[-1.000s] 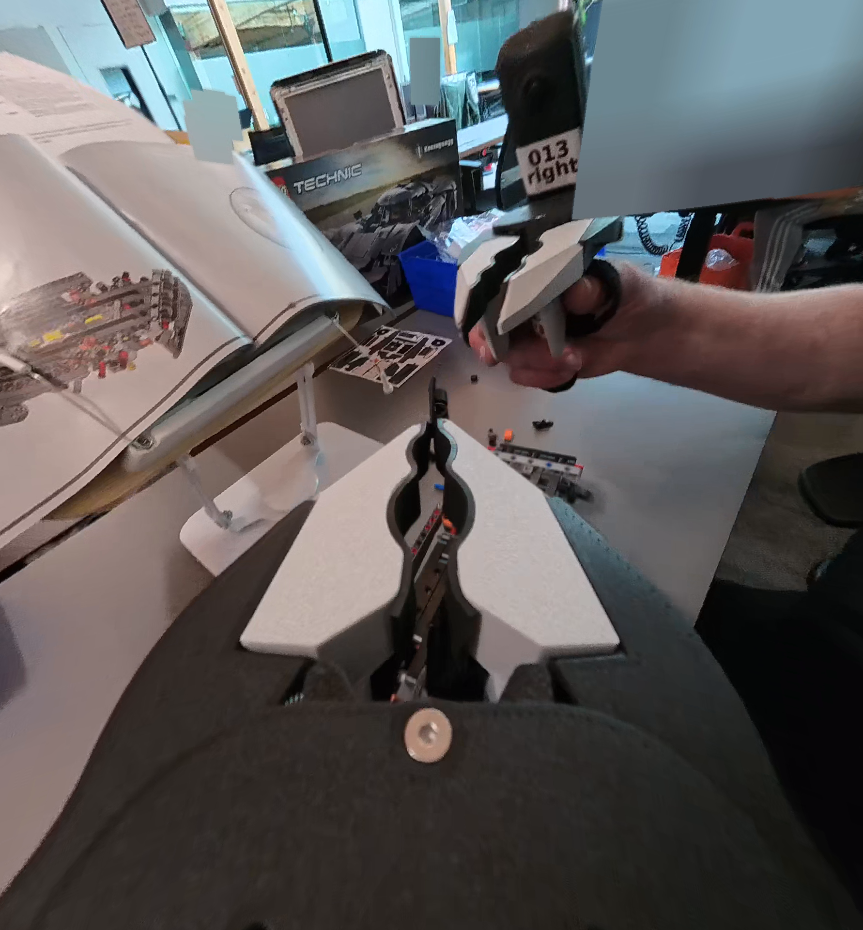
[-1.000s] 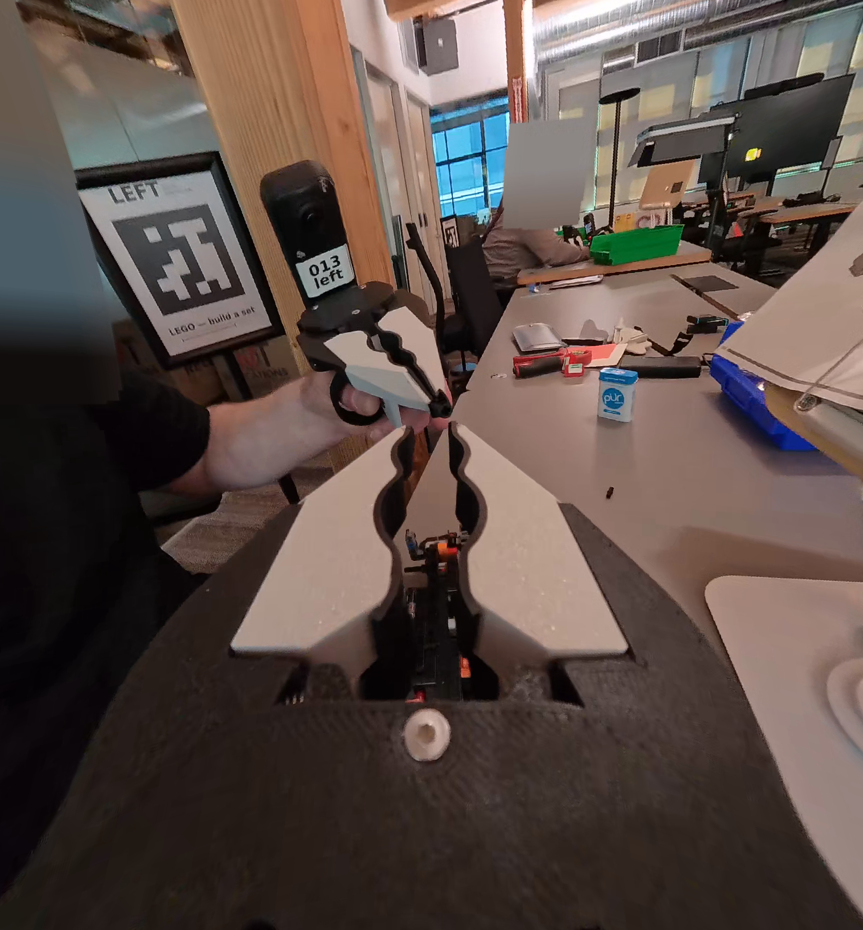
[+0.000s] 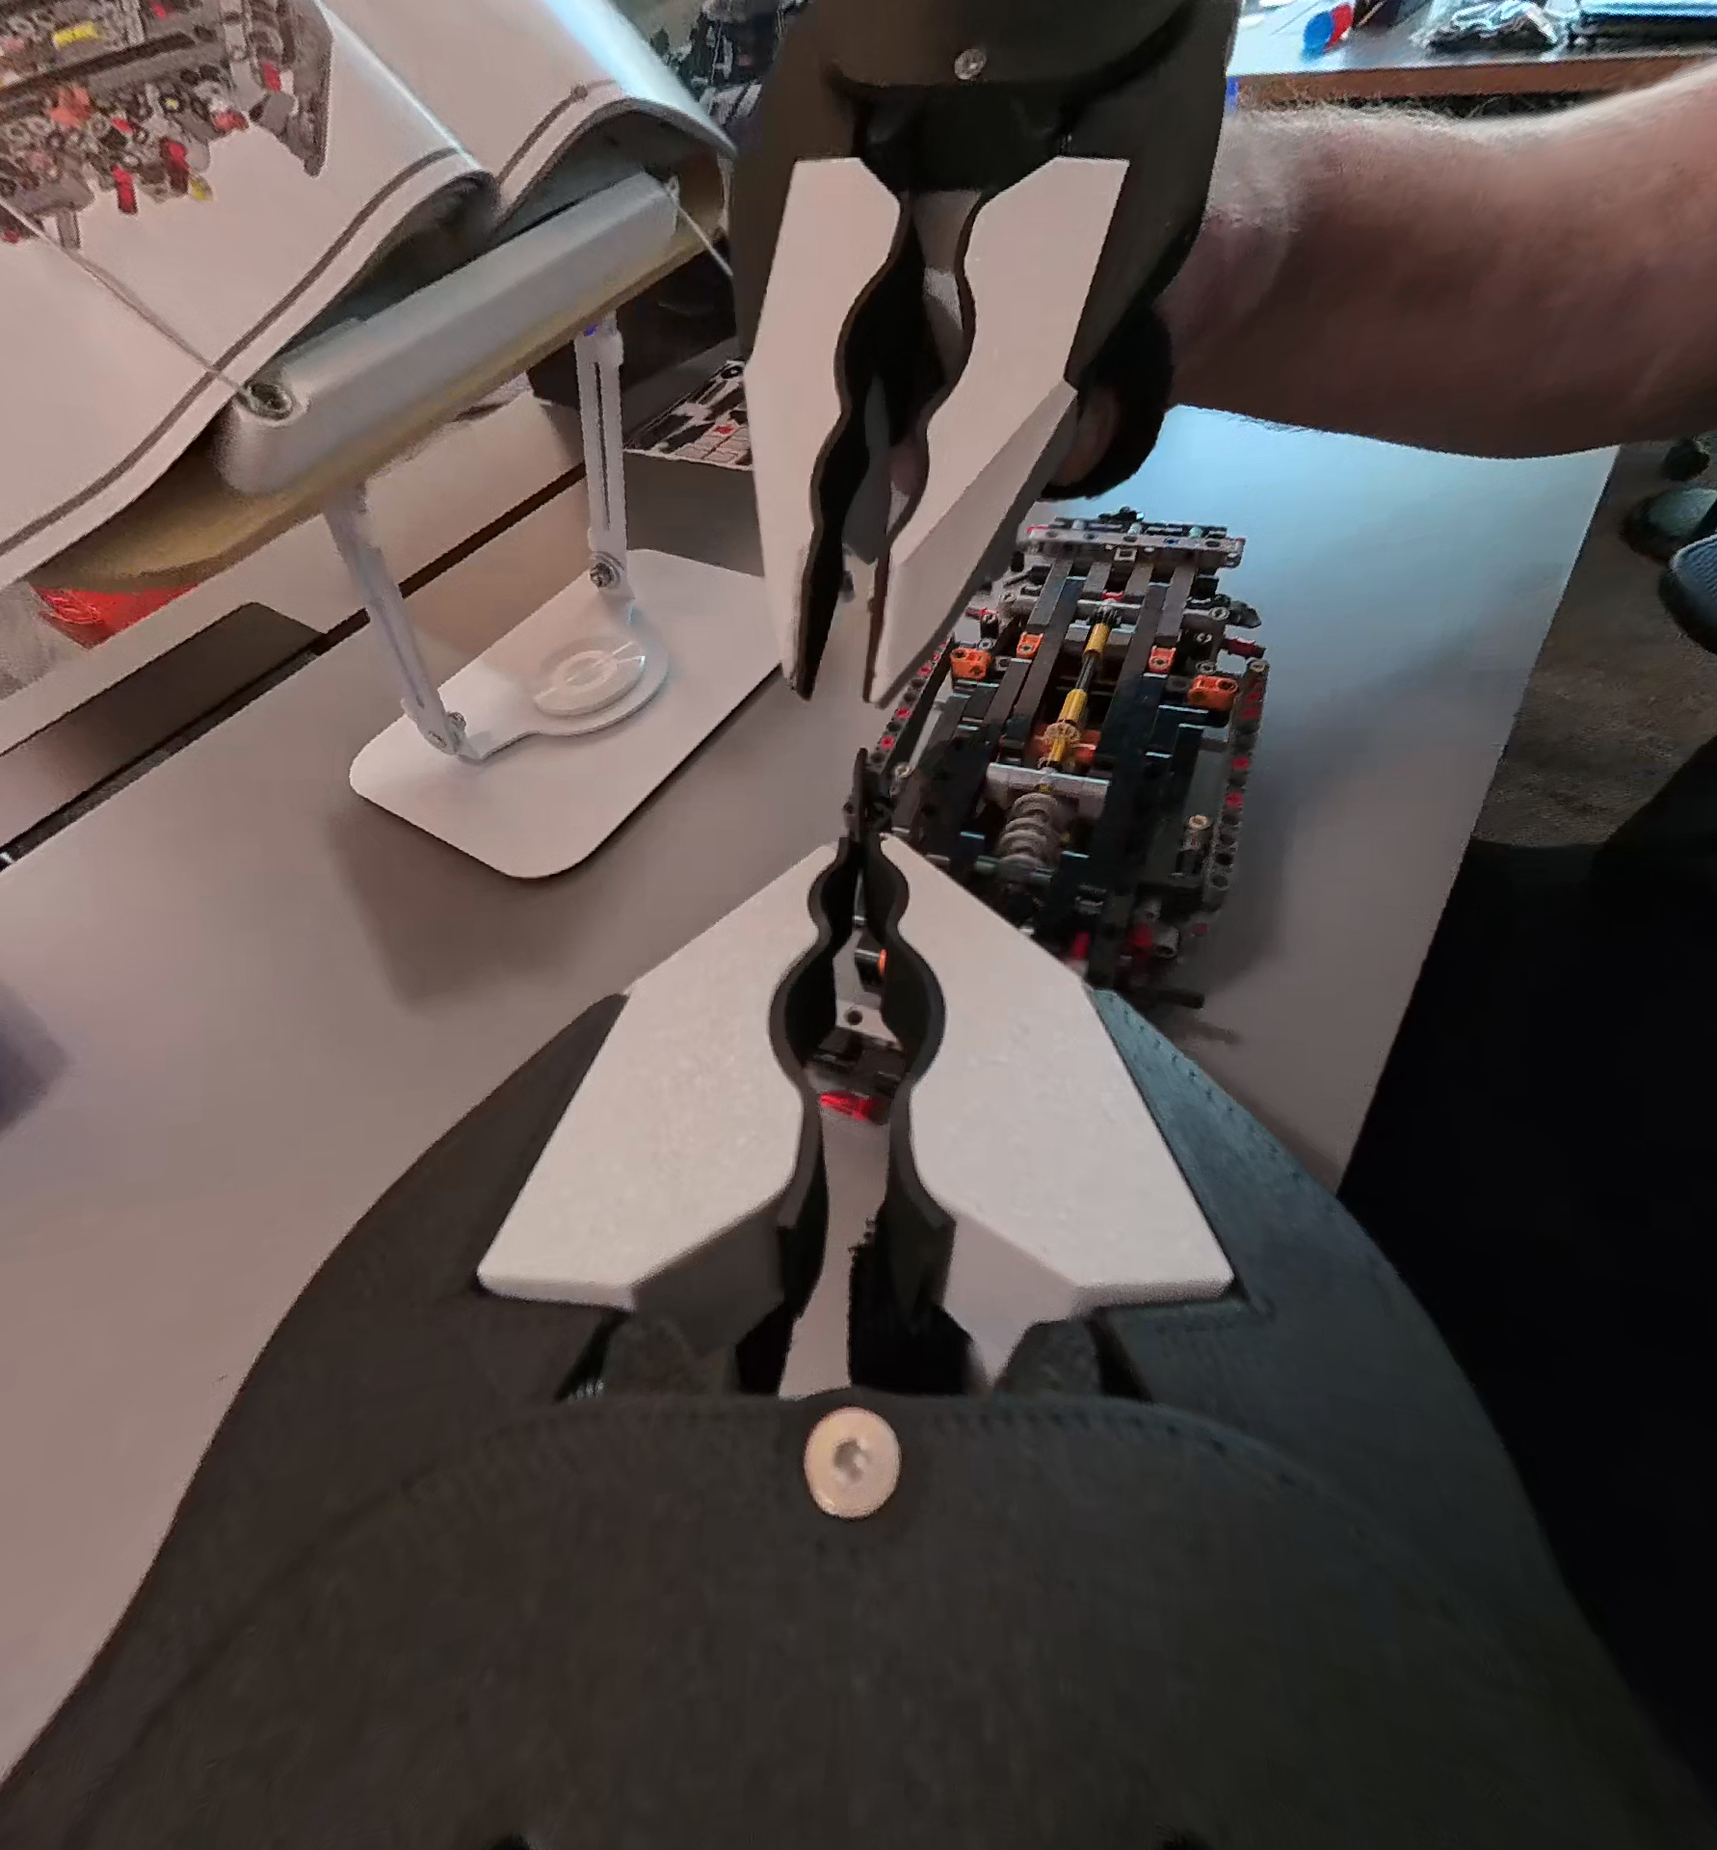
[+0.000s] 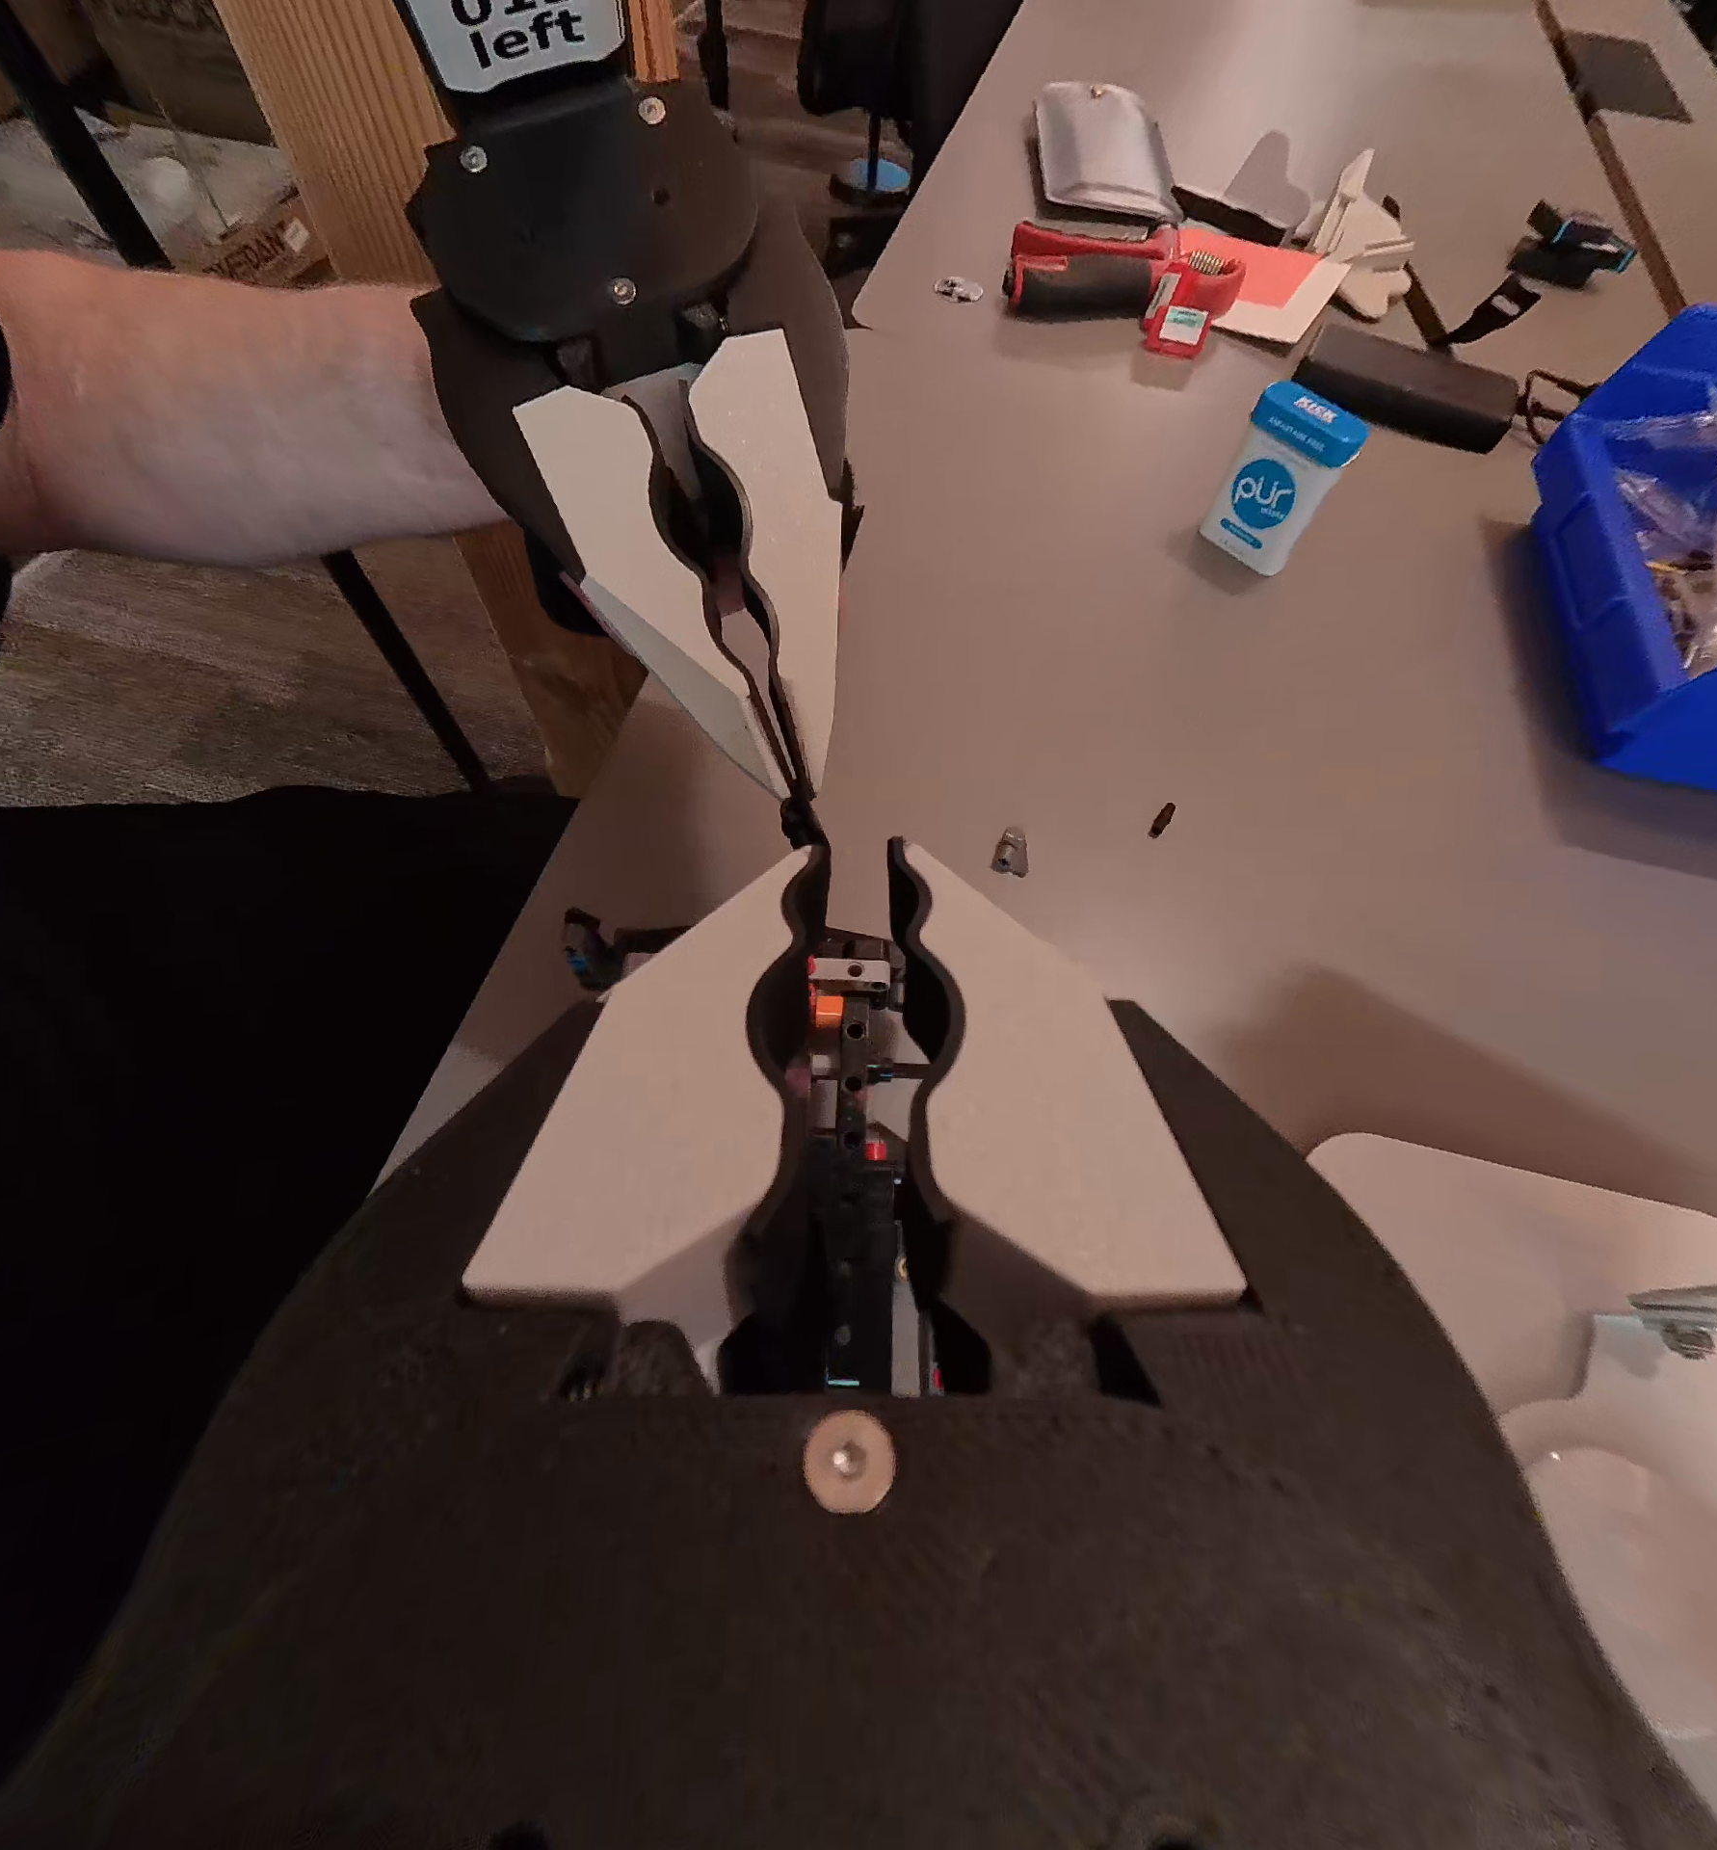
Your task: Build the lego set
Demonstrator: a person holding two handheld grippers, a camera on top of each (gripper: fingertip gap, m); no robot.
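Observation:
A partly built black Lego chassis (image 3: 1085,761) with orange, yellow and red parts lies on the grey table (image 3: 234,1001). My left gripper (image 3: 860,851) is shut on a small thin black Lego piece (image 3: 863,801) that sticks out past its tips. My right gripper (image 3: 834,686) comes down from above, jaws a little apart and empty, tips just above that piece. In the right wrist view the right gripper (image 4: 856,851) hangs over the chassis (image 4: 854,1041). The left gripper (image 4: 794,791) points its black piece (image 4: 800,823) at the right gripper's left tip.
An open instruction book (image 3: 234,250) rests on a white stand (image 3: 534,781) at the left. A blue bin (image 4: 1615,621) of bagged parts, a gum bottle (image 4: 1275,471), a red tool (image 4: 1115,275) and two small loose parts (image 4: 1010,853) lie farther off. The table edge runs close by the chassis. The grippers are tip to tip, or close to it.
Both grippers have tilted down toward the table and closed in on each other. Their tips now nearly meet over the chassis. The left gripper still holds the black piece.

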